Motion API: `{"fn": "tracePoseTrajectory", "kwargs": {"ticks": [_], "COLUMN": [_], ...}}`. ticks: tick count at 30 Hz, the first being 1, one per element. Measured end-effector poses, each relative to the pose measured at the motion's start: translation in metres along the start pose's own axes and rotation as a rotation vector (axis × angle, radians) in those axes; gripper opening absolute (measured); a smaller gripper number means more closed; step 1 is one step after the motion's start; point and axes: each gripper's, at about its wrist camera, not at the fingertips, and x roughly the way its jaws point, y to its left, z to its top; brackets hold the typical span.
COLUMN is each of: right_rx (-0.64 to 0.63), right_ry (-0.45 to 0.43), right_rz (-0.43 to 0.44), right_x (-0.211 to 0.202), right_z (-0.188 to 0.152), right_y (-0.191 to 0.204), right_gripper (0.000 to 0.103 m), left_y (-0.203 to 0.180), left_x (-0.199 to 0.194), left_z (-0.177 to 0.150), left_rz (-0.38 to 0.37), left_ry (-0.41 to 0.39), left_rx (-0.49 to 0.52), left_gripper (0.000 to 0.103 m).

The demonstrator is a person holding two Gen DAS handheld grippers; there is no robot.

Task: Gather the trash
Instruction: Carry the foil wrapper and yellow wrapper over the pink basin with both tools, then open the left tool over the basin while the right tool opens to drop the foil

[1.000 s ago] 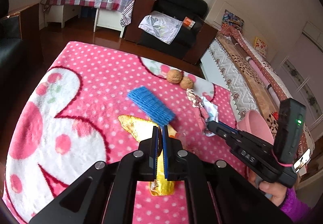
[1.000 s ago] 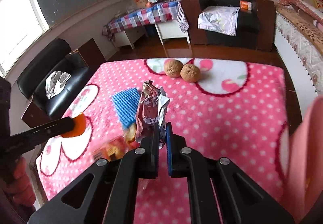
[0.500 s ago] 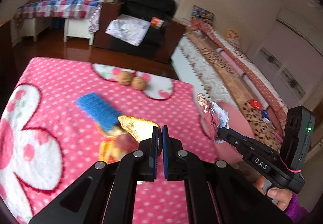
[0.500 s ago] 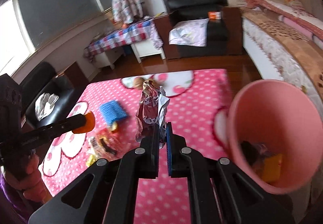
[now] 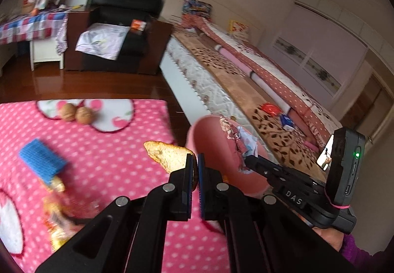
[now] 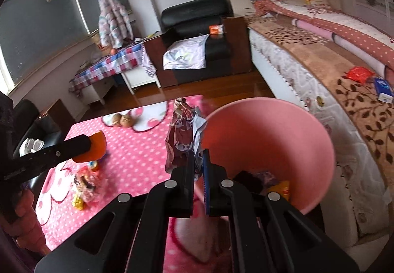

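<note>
Orange peel (image 5: 170, 157) sits clamped in your left gripper (image 5: 194, 174), raised above the pink dotted blanket (image 5: 110, 150) beside the pink bin (image 5: 209, 135). From the right wrist, your right gripper (image 6: 198, 169) pinches a crumpled foil wrapper (image 6: 182, 135) at the bin's rim (image 6: 270, 103); other trash lies inside.

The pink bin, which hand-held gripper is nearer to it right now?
Right. The right hand-held gripper holds its wrapper at the pink bin rim; the left hand-held gripper is back over the blanket.
</note>
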Motion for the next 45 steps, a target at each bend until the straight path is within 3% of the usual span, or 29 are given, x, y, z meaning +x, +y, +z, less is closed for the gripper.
{"fn": "tracePoseTrajectory", "kwargs": {"ticks": [15, 24, 33, 38, 40, 42, 43, 45], "right_rx": [0.054, 0.085, 0.109, 0.127, 0.136, 0.145, 0.149, 0.157], "right_ry": [0.012, 0.047, 0.051, 0.056, 0.058, 0.060, 0.061, 0.060], "right_rz": [-0.136, -0.169, -0.174, -0.179, -0.183, -0.183, -0.181, -0.179], "right_x": [0.006, 0.016, 0.019, 0.020, 0.020, 0.020, 0.020, 0.020], "right_z": [-0.004, -0.009, -0.010, -0.011, -0.012, -0.012, -0.012, -0.012], "right_y": [-0.054, -0.072, -0.079, -0.083, -0.084, -0.087, -0.087, -0.088], "right_gripper": [0.006, 0.006, 0.007, 0.007, 0.007, 0.009, 0.012, 0.031], "left_y": [-0.053, -0.057, -0.054, -0.054, -0.054, -0.055, -0.056, -0.056], "left_x": [0.079, 0.116, 0.123, 0.119, 0.117, 0.114, 0.113, 0.111], "left_z": [0.004, -0.010, -0.013, -0.011, -0.010, -0.009, -0.009, -0.008], "left_rz": [-0.132, -0.106, -0.083, -0.076, -0.071, -0.069, -0.068, -0.065], "left_ry": [0.109, 0.184, 0.193, 0.180, 0.170, 0.160, 0.158, 0.151], "left_rx": [0.067, 0.085, 0.075, 0.074, 0.076, 0.080, 0.082, 0.082], "left_gripper": [0.003, 0.003, 0.004, 0.018, 0.029, 0.031, 0.035, 0.039]}}
